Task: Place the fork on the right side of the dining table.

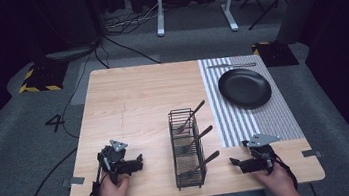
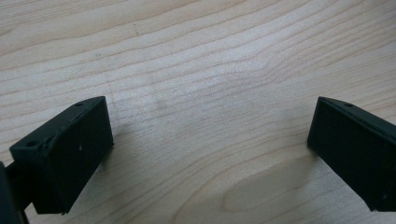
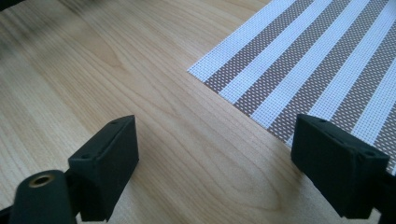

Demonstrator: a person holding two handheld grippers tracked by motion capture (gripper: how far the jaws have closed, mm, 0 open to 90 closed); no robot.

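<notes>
Two hand-held grippers rest either side of a cutlery basket.

Lower left, left hand-held gripper [image 1: 138, 159], jaws apart, empty, on the pale wooden tabletop [image 1: 132, 98]; centre, black wire basket [image 1: 187, 149] holding three forks; lower right, right hand-held gripper [image 1: 234, 161], jaws apart, empty; upper right, black round plate [image 1: 245, 87] on the striped woven placemat [image 1: 265, 117].

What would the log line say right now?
left gripper: open, empty | right gripper: open, empty | forks: in basket | plate: on placemat

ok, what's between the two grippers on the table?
In the high view, the black wire caddy with three forks stands between the left gripper and the right gripper; bare wood on either side of it.
</notes>
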